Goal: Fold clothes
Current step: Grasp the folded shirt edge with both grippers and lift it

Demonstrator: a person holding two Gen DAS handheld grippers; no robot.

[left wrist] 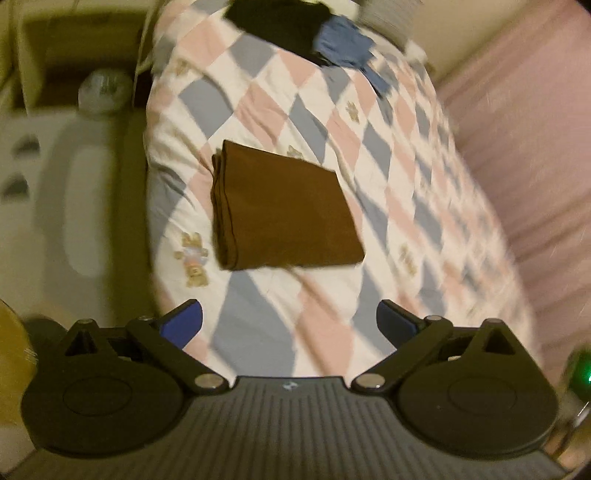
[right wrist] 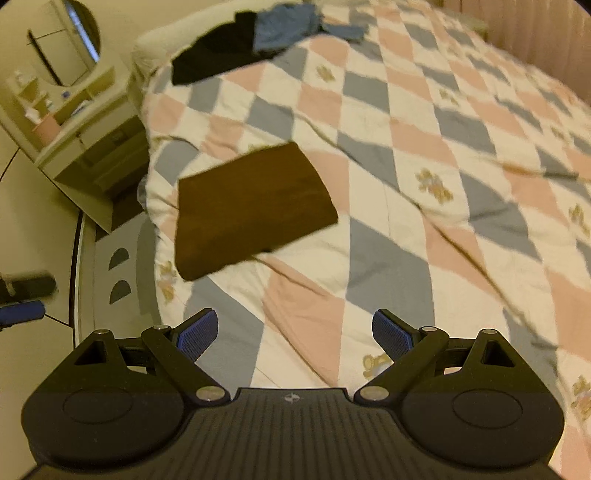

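One garment looks finished: the brown cloth [left wrist: 284, 210] lies folded into a neat rectangle near the left edge of the quilt [left wrist: 388, 155], touched by neither tool. Both the left gripper [left wrist: 289, 325] and the right gripper [right wrist: 294, 334] hang above the bedding with jaws spread wide and nothing between them. Further back, a black garment [right wrist: 218, 51] and a blue garment [right wrist: 284, 26] lie rumpled together, so I judge two pieces remain to fold.

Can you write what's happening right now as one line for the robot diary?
left gripper: open, empty | right gripper: open, empty | brown cloth: folded on quilt | black and blue clothes: unfolded, far end
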